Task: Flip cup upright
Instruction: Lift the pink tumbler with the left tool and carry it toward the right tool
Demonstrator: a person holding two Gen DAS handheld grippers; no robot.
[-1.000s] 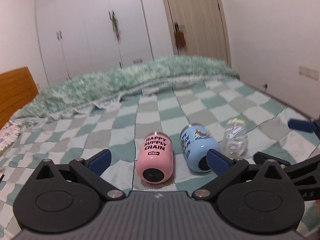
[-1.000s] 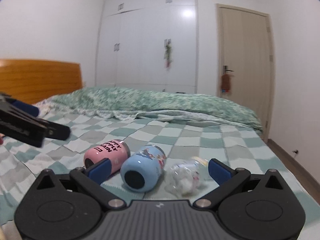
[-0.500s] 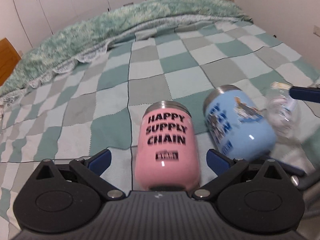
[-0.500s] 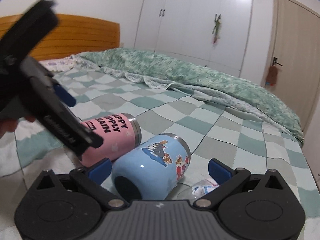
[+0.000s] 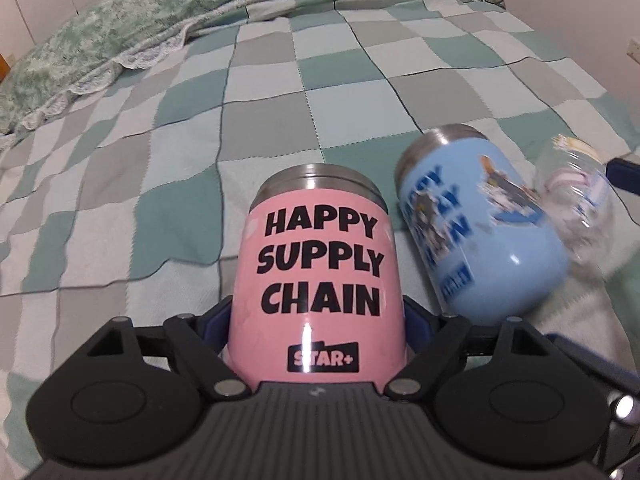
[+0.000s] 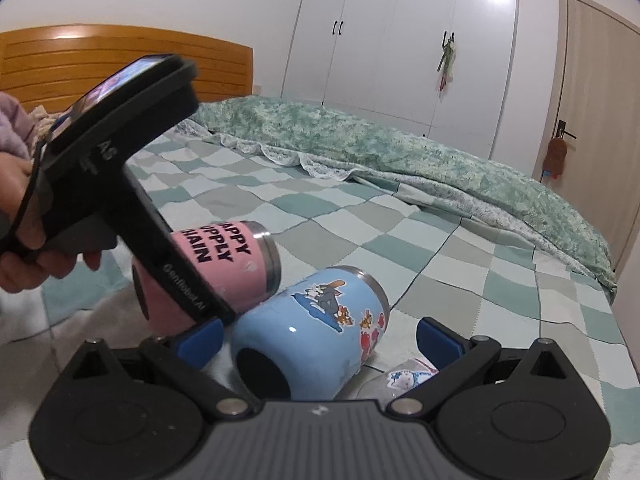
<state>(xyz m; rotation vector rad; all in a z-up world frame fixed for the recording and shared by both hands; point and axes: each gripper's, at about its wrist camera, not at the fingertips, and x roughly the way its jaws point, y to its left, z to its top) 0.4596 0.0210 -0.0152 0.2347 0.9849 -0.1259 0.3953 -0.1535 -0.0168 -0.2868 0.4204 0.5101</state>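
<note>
Two cups lie sideways on the bed: left tongs (image 5: 318,320) are clamped on the pink cup (image 5: 320,280), while right tongs (image 6: 318,338) are spread apart around the blue cup (image 6: 316,336), not gripping.

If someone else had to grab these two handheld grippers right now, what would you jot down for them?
Left gripper: closed around the base end of the pink cup, which lies on its side on the checkered blanket, steel rim pointing away.
Right gripper: open, straddling the blue cup, also on its side; not gripped.
A clear bottle lies just right of the blue cup.
Done: pink cup grasped only.
Left: tip the pink cup onto its base and release. The blue cup probably comes next.
</note>
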